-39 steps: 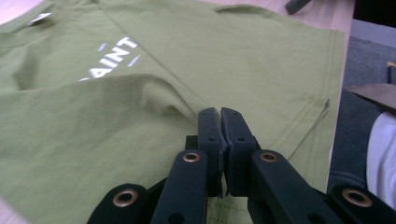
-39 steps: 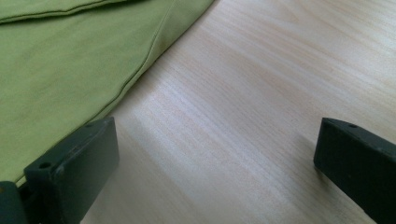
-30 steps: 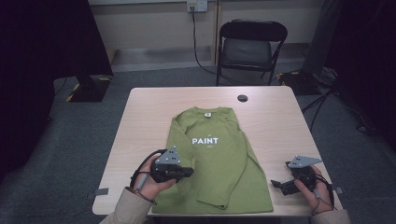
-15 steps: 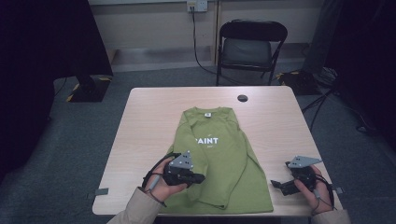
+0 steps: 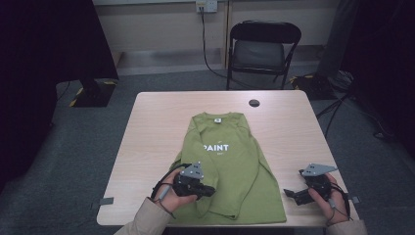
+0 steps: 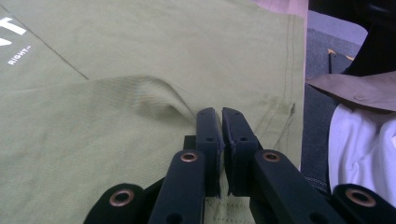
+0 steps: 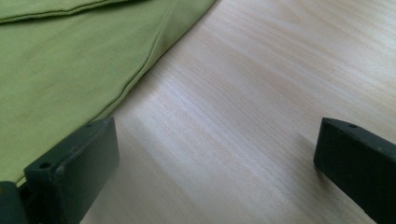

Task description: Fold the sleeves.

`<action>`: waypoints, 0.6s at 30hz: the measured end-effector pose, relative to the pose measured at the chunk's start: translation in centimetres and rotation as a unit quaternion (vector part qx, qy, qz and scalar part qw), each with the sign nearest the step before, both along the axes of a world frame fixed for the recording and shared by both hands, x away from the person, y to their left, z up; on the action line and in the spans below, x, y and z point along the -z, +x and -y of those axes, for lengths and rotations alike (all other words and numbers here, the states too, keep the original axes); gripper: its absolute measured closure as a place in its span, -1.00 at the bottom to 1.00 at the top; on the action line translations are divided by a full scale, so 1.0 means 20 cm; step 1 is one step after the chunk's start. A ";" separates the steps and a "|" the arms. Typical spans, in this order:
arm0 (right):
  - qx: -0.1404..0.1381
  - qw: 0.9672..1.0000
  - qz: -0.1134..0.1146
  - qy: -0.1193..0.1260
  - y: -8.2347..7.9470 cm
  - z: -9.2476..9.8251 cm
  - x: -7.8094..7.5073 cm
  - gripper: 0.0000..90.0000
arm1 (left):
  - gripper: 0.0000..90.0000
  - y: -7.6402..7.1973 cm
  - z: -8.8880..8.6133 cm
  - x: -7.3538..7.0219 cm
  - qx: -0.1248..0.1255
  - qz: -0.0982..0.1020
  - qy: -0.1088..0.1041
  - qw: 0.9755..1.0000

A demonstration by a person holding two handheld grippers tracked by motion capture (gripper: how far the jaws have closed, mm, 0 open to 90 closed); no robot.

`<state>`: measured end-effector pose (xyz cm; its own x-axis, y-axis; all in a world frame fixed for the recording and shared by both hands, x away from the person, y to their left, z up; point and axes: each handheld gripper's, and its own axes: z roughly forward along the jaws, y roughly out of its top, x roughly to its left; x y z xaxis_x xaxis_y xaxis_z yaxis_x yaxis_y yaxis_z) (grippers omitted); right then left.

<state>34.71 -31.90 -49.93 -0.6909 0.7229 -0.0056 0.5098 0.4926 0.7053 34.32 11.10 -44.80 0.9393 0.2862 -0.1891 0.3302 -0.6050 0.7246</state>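
Where jaws meet, pinched sleeve (image 6: 140, 121) hidden.

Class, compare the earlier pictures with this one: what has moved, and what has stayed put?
The left gripper, shut on the green shirt's sleeve, has carried it rightward over the shirt and lower. The right gripper, open on the table, and the shirt's body stayed put.

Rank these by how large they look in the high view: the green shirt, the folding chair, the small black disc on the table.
1. green shirt, the widest spread, though it lies nearest the camera.
2. folding chair, smaller in the picture, but it stands farther off, so true size is unsure.
3. small black disc, by far the smallest.
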 end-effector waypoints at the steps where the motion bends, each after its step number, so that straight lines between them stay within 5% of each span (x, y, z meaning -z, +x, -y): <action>1: 0.000 1.000 0.000 0.000 0.00 0.00 0.00 -1.00 | 0.91 0.00 0.00 0.00 0.000 0.001 0.001 1.000; 18: 0.000 1.000 0.000 0.000 0.00 0.00 0.00 -1.00 | 0.89 0.01 0.07 0.06 0.001 -0.010 0.011 1.000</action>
